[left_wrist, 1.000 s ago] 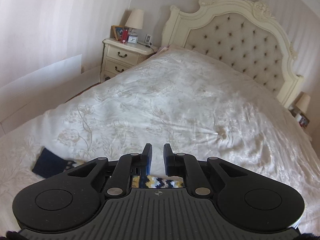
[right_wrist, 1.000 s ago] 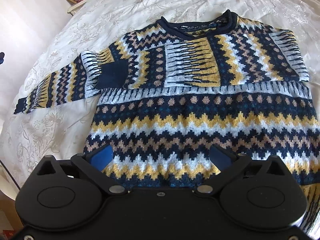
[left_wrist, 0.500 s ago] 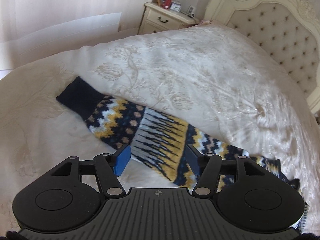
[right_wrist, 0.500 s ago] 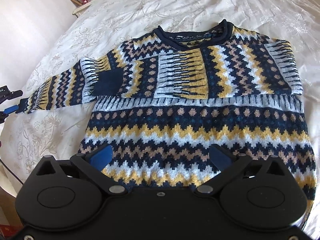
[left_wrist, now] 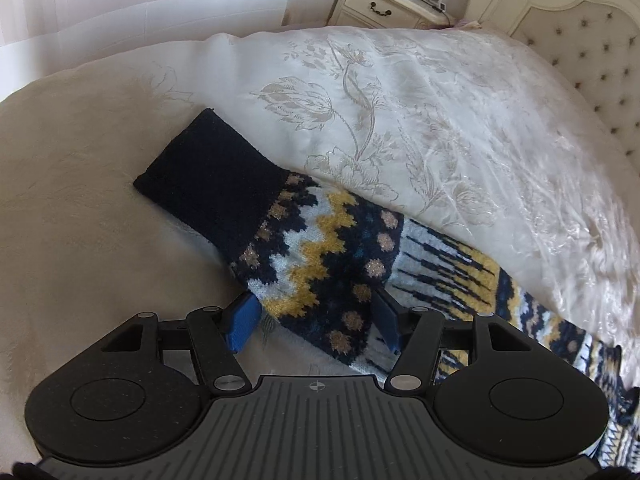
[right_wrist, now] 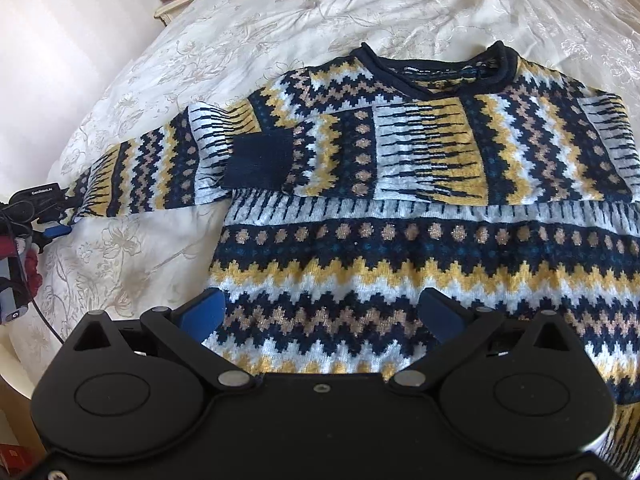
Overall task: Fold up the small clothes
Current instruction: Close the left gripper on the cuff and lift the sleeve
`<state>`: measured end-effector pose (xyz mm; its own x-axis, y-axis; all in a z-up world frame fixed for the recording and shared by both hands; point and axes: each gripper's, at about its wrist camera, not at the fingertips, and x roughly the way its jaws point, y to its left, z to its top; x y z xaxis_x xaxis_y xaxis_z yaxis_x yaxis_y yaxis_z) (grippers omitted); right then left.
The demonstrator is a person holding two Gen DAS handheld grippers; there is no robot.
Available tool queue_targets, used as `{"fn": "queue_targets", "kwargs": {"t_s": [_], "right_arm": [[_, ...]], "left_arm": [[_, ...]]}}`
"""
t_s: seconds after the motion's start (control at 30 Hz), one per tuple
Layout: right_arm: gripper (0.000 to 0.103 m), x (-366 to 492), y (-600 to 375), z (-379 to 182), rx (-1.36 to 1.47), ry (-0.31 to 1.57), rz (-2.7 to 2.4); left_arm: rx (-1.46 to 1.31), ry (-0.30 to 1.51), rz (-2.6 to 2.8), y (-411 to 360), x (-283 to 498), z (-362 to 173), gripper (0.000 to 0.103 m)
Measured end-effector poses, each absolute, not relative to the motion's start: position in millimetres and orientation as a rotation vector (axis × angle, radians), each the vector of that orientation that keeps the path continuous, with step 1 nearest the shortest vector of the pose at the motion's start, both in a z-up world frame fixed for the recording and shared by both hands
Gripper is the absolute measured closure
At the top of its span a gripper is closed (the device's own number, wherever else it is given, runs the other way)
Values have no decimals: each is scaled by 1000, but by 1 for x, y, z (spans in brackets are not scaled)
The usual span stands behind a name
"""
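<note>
A navy, yellow and white patterned sweater (right_wrist: 400, 208) lies flat on the bed, collar away from me. One sleeve is folded across the chest, its navy cuff (right_wrist: 258, 162) near the middle. The other sleeve (left_wrist: 320, 256) stretches out to the left, with its navy cuff (left_wrist: 208, 176) at the end. My left gripper (left_wrist: 316, 322) is open, its blue pads on either side of that sleeve just behind the cuff. It also shows in the right wrist view (right_wrist: 44, 216) at the sleeve end. My right gripper (right_wrist: 320, 314) is open over the sweater's lower hem.
The cream floral bedspread (left_wrist: 440, 120) covers the bed. A cream nightstand (left_wrist: 384, 4) with a clock and frames stands beside the tufted headboard (left_wrist: 580, 32). The left bed edge (right_wrist: 24, 360) lies close to the outstretched sleeve.
My left gripper has opened, tilted down and closed in on the outstretched sleeve until its fingers straddle it. My right gripper has stayed open over the hem, drifting slightly.
</note>
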<state>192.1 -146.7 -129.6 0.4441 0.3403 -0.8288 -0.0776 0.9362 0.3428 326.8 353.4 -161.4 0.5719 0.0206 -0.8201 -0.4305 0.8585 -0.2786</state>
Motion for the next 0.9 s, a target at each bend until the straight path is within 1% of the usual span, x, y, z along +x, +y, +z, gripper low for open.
{"fn": "queue_targets", "kwargs": {"t_s": [0.17,0.23,0.27,0.3,0.33,0.37,0.4,0.43,0.57,0.67,0.9], "right_arm": [[1,198,-141,-132,265,1101,260],[1,200,-139,-134,262,1113,264],[1,201,-139,-134,261,1117,265],[1,202,-138,-135,260,1121,266],[1,202,-138,-135,257,1124,268],[1,203,-137,-136,254,1128,270],[1,204,-137,-136,253,1132,272],[1,205,-137,-137,252,1135,274],[1,208,-140,-139,250,1145,301],[1,210,-144,-141,241,1148,324],[1,209,-168,-143,240,1140,389]], "left_arm": [[-541,898,274,364,335,-167,42],[-563,892,269,369,340,-167,43],[-562,890,272,369,342,-165,46],[-543,879,289,369,343,-162,62],[-517,877,318,367,344,-159,71],[-491,885,346,365,346,-157,82],[-487,879,338,364,345,-155,92],[-487,864,326,362,343,-152,95],[-464,789,318,346,332,-123,96],[-454,724,281,326,321,-90,96],[-358,583,135,244,298,-8,96]]}}
